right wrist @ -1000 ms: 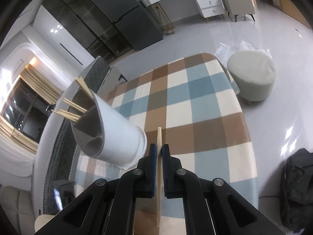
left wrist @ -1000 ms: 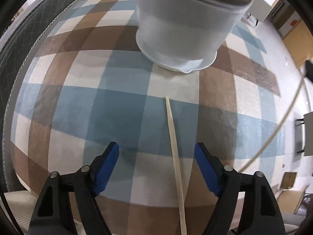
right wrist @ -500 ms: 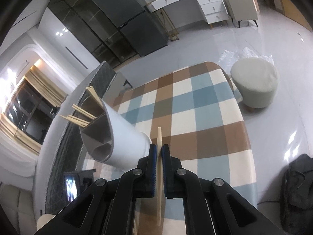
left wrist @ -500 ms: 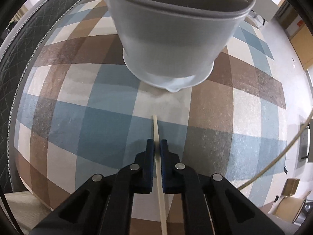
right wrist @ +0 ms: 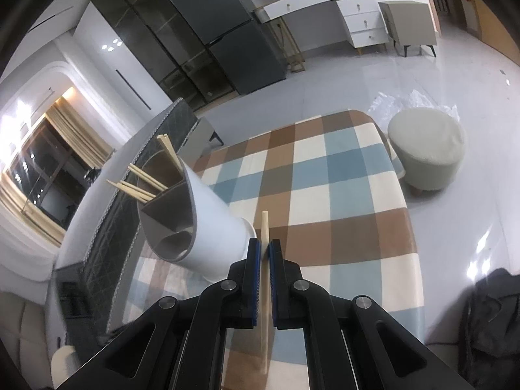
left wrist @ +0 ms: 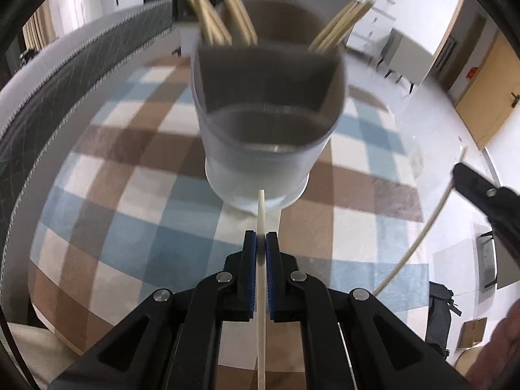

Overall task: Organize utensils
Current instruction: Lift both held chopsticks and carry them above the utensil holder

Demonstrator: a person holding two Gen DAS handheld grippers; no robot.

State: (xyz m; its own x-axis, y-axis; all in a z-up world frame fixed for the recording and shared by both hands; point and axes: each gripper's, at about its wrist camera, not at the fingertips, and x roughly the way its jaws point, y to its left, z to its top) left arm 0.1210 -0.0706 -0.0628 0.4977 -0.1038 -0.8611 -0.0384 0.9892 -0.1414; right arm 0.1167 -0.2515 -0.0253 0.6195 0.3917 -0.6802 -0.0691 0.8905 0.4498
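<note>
A white utensil holder (left wrist: 266, 159) with grey inner dividers stands on the checked tablecloth (left wrist: 130, 214); several pale chopsticks (left wrist: 224, 16) stick out of its back compartments. My left gripper (left wrist: 261, 243) is shut on a chopstick (left wrist: 261, 279), held above the table with its tip just in front of the holder's base. My right gripper (right wrist: 266, 249) is shut on another chopstick (right wrist: 265, 279), to the right of the holder (right wrist: 201, 227). That gripper and its chopstick (left wrist: 419, 240) also show at the right edge of the left wrist view.
The round table (right wrist: 351, 195) carries a brown, blue and cream checked cloth. A dark quilted bench back (left wrist: 74, 65) curves along its left side. A round pouf (right wrist: 425, 149) stands on the floor beyond the table's far right edge.
My left gripper closed on the chopstick that lay on the cloth and lifted it, tilting up so the holder's open top shows. The right gripper kept its chopstick and barely moved.
</note>
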